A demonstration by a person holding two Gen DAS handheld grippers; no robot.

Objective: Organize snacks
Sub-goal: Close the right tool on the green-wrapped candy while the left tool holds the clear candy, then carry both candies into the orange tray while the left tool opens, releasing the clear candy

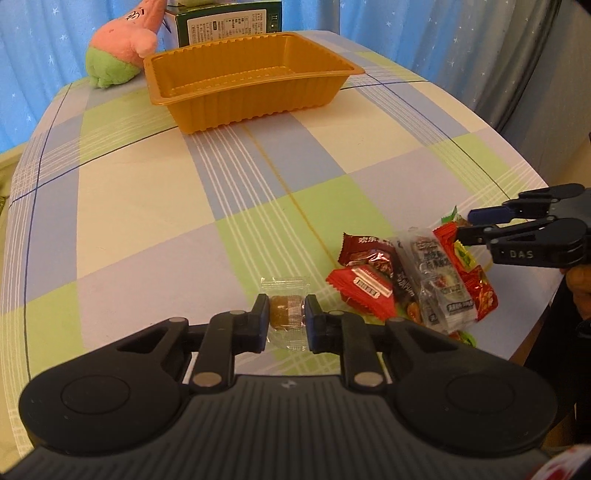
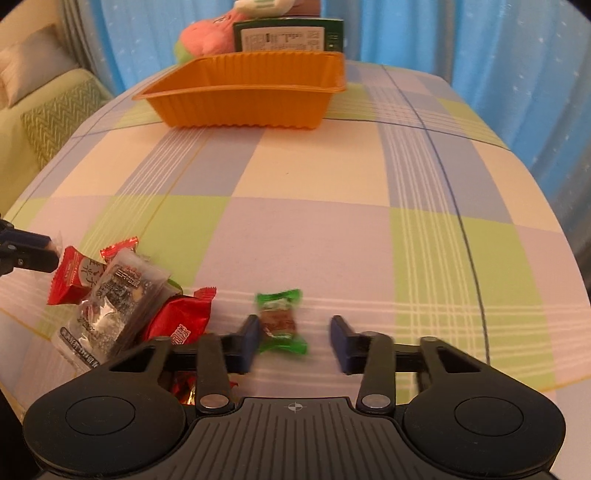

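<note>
The left claw (image 1: 287, 317) is clamped on a brown candy in a clear wrapper (image 1: 286, 311), one finger pad against each side, low over the checked cloth of the worktop (image 1: 147, 206) near its front edge. The right claw (image 2: 293, 341) stands apart, its two blue-padded fingers spread wide; a green-wrapped candy (image 2: 281, 321) lies between them, touching or nearly touching the left pad and clear of the right one. Motion blur prevents a firm reading of that contact. A heap of snack packets (image 1: 410, 282) lies on the worktop between the two claws: red packets, a dark maroon packet and clear-film packets with printed labels, overlapping one another. In the right wrist view the heap (image 2: 114, 295) sits just left of the right claw, with the tip of the left claw at the far left edge. An orange ribbed tray (image 1: 255, 79) stands at the far side of the worktop, well apart from the heap, with no snack visible inside it. Behind the tray are a pink and green plush toy (image 1: 122, 48) and a green box with a white printed label (image 1: 229, 24), and blue curtains (image 1: 406, 26) hang beyond.
</note>
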